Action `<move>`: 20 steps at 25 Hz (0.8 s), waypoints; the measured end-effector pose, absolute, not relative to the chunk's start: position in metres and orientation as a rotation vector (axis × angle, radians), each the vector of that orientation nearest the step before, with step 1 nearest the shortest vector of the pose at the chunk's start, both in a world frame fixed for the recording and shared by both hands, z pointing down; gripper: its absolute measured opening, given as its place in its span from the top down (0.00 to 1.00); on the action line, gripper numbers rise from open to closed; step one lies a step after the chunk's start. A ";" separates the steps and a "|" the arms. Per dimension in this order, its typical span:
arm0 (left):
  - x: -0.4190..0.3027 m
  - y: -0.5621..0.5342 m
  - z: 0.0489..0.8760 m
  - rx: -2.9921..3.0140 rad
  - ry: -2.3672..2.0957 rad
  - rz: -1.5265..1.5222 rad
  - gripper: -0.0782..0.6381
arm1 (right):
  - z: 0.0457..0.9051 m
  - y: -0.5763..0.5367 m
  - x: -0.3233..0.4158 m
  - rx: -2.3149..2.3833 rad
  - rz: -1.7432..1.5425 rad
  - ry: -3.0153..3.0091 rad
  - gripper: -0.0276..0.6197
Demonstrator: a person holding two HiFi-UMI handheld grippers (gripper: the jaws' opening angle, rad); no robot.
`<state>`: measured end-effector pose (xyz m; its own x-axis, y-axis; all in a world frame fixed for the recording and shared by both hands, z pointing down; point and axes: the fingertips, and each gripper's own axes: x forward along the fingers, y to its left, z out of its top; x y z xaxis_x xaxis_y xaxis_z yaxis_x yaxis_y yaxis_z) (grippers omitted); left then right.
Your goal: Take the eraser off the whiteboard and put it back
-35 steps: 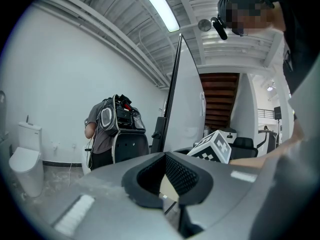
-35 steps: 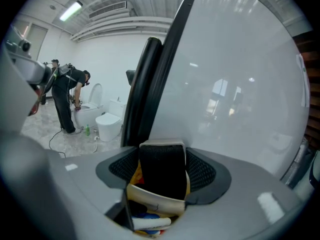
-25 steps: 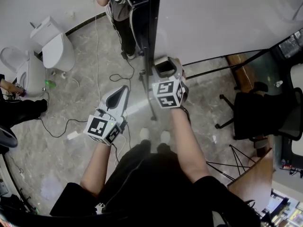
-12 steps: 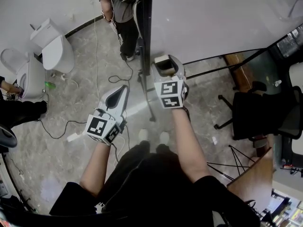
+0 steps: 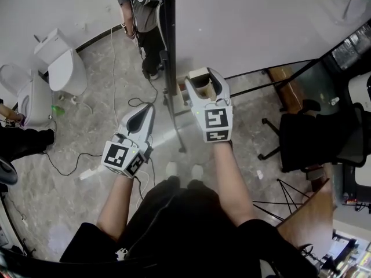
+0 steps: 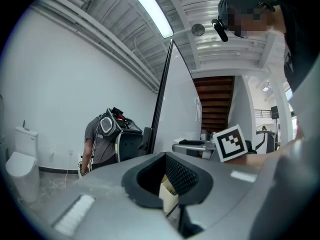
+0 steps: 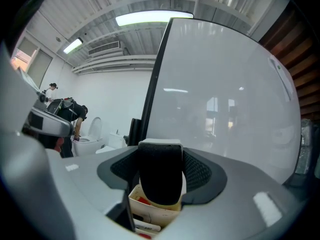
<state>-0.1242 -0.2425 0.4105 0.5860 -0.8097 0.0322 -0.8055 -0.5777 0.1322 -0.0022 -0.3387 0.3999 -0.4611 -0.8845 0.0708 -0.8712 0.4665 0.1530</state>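
Your right gripper (image 5: 203, 81) sits just before the whiteboard (image 5: 261, 22), near its left edge, with the eraser (image 7: 160, 171) between its jaws. Your left gripper (image 5: 150, 110) lies to its left and nearer to you, left of the board's stand (image 5: 175, 120). Two toilets (image 5: 61, 62) stand at the far left by the wall. A person (image 5: 142, 7) stands beyond the board's left edge. A chair (image 5: 324, 138) stands on the floor (image 5: 104, 97) to your right.

Grey marbled floor (image 5: 87, 138) underfoot, black cables (image 5: 69, 161) snaking across it, and at the left two white toilets (image 5: 61, 68) stand by the plain white wall (image 5: 46, 4); black office chair (image 5: 316, 138) on the right near a wooden desk (image 5: 293, 91), strip light (image 6: 150, 9) glowing overhead, wooden staircase (image 6: 214, 101) beyond
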 end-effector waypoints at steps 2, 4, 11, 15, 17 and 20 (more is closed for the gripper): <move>-0.121 -0.241 0.406 2.692 -1.365 -0.063 0.88 | 0.390 -0.326 0.002 1.538 -0.136 -2.607 0.54; -0.117 -0.240 0.400 2.700 -1.361 -0.083 0.88 | 0.380 -0.313 0.008 1.536 -0.129 -2.641 0.54; -0.096 -0.239 0.384 2.753 -1.318 -0.120 0.88 | 0.356 -0.287 0.044 1.607 -0.156 -2.649 0.54; -0.083 -0.237 0.374 2.779 -1.295 -0.124 0.88 | 0.347 -0.275 0.062 1.623 -0.172 -2.661 0.54; -0.076 -0.237 0.368 2.794 -1.291 -0.127 0.88 | 0.340 -0.269 0.074 1.641 -0.179 -2.663 0.54; -0.071 -0.237 0.356 2.827 -1.291 -0.129 0.88 | 0.326 -0.258 0.090 1.669 -0.198 -2.679 0.54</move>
<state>-0.0715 -0.2373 0.3558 0.6521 -0.7555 -0.0628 -0.7530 -0.6551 0.0623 0.0899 -0.2579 0.3262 -0.4430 -0.8926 -0.0834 -0.8952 0.4354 0.0949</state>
